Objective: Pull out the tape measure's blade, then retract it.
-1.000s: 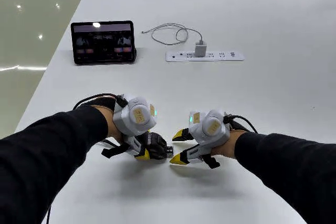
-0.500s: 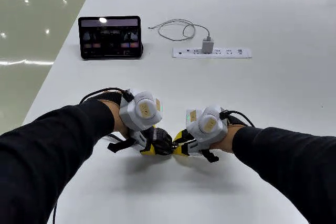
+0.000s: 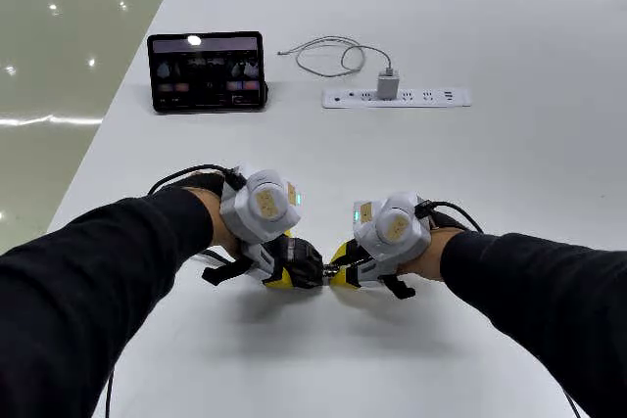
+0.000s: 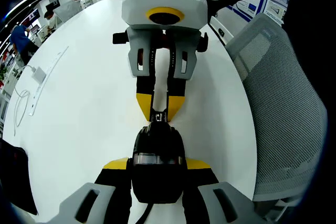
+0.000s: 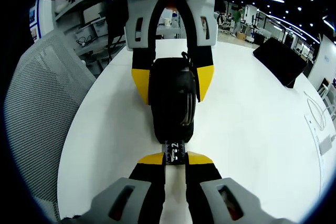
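With the left gripper [image 4: 157,165] clamped on the tape measure [image 5: 170,98] and the right gripper [image 4: 160,107] pinching the blade [image 5: 174,152], barely drawn out beside it, the pull and retraction seem still ahead.

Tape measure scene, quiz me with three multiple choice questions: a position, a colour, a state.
1. In the head view, the tablet lies where from the power strip? A left B right C on it
2. The tape measure is: A black B red C white
3. The right gripper is: A wide open B shut on the blade C gripping the tablet
Answers: 1 A, it sits to the strip's left. 2 A, dark body in the left gripper. 3 B, yellow tips pinch the numbered blade.
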